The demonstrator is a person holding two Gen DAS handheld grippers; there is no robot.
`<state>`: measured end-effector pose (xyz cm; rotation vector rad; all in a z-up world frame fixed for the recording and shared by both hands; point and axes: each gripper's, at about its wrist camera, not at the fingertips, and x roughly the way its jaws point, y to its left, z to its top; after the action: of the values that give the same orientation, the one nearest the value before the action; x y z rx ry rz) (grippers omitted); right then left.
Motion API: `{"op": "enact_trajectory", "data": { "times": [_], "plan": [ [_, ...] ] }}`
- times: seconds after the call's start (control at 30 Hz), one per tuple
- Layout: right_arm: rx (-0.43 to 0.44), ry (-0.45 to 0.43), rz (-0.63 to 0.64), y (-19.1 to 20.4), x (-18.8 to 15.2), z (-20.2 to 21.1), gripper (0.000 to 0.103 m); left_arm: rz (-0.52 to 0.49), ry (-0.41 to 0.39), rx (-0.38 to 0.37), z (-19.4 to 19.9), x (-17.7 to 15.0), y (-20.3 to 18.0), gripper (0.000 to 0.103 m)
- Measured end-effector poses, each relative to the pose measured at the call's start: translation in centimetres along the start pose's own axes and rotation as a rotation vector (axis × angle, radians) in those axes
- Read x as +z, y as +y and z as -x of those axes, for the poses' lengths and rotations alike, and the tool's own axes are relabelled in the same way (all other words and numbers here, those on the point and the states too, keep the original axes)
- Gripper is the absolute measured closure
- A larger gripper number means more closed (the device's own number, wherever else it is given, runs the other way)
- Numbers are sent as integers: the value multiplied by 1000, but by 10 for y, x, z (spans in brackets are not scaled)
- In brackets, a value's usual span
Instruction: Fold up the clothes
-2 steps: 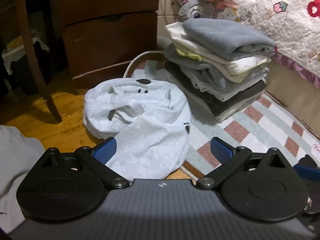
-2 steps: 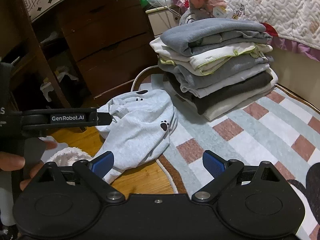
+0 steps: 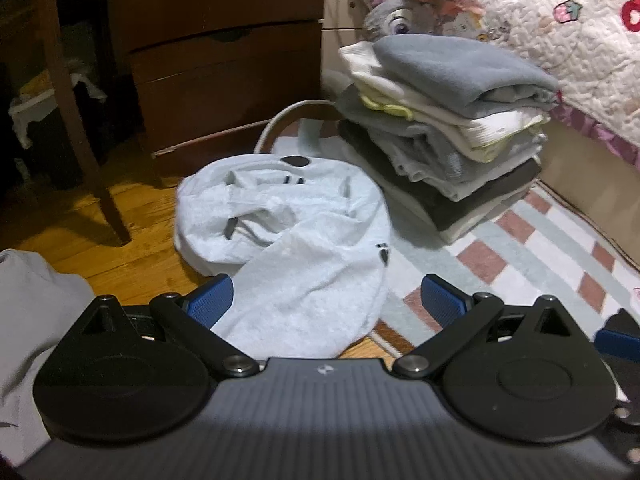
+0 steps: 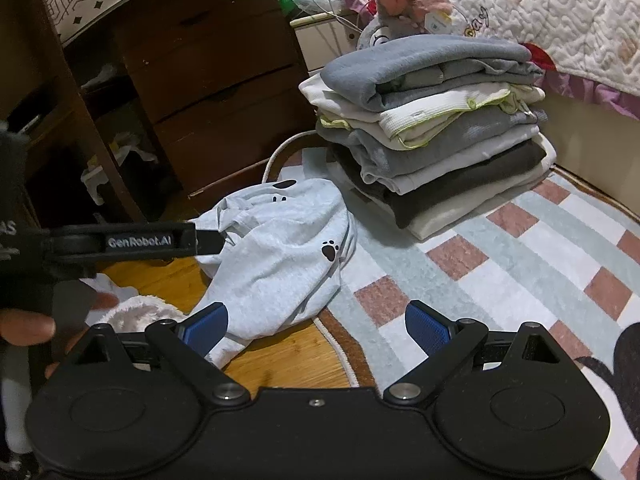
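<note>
A crumpled light grey garment with paw prints [image 3: 288,240] [image 4: 280,256] lies partly on the wood floor and partly on the rug's edge. A tall stack of folded clothes [image 3: 444,136] [image 4: 432,132] stands on the rug behind it, to the right. My left gripper [image 3: 326,300] hovers just above the garment's near end, open, its blue pads holding nothing. Farther right, my right gripper [image 4: 316,322] is open too, over the garment's lower tip and the rug edge. In the right wrist view the left gripper [image 4: 132,240] reaches in from the left, held by a hand [image 4: 28,324].
A checked rug [image 4: 500,264] covers the floor on the right; wood floor [image 3: 120,248] lies to the left. Dark wooden drawers [image 3: 228,60] and a chair leg [image 3: 80,120] stand behind. A quilted bed [image 3: 560,32] with a plush toy [image 3: 416,12] borders the right. More grey cloth [image 3: 28,320] lies near left.
</note>
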<state>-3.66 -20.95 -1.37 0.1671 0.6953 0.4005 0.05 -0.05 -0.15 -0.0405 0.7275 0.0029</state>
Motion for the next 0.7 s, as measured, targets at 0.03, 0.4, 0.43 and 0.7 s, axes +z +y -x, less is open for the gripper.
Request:
{"op": "enact_trajectory", "data": {
  "times": [0.03, 0.4, 0.43, 0.7],
  "plan": [
    [-2, -1, 2, 1, 0, 0, 6, -3, 1, 6, -1, 0, 0, 1],
    [5, -7, -17, -1, 1, 2, 6, -24, 14, 13, -3, -2, 2, 1],
    [5, -7, -18, -2, 1, 1, 6, -27, 15, 12, -3, -2, 2, 1],
    [7, -3, -14, -1, 0, 1, 6, -40, 26, 14, -5, -4, -2, 1]
  ]
}}
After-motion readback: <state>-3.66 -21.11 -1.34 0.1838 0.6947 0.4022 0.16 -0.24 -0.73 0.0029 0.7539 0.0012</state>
